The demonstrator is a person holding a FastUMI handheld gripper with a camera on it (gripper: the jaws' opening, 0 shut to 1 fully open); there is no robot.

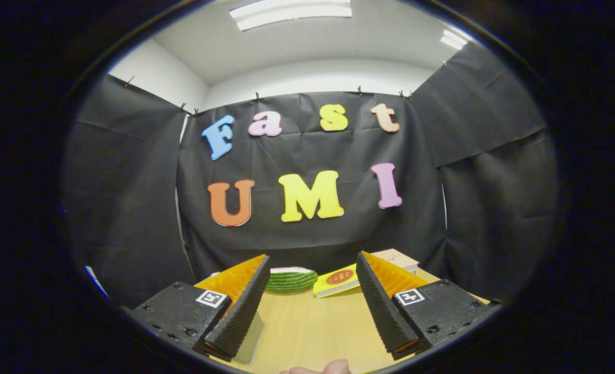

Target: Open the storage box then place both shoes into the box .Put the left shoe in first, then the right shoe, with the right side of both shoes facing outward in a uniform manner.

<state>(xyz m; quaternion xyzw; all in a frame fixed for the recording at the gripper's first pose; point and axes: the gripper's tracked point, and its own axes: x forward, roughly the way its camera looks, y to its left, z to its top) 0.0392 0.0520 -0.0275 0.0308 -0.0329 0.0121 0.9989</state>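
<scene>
We see the gripper (312, 306) held low over the table (307, 327), its two fingers (240, 306) spread wide apart with nothing between them but bare wood. Neither finger touches any object; the pads face each other across an open gap.

Beyond the fingertips, near the far edge of the table, lies a green striped thing (291, 280) with a white top, flattened and rounded; we cannot tell whether it is one of the shoes. Just to its right rests a yellow book (337, 281), tilted, with a red oval mark on its cover. Its right end is hidden behind the right finger. Behind that finger, a pale box (398, 258) shows only its top corner, so we cannot tell whether it is the storage box or whether it is open.

At the near edge of the table, between the fingers and below them, a fingertip (333, 368) of a person's hand pokes into sight.

Black cloth (131, 208) hangs behind and to both sides of the table, clipped along its top, with white wall and ceiling lights (292, 11) above
</scene>
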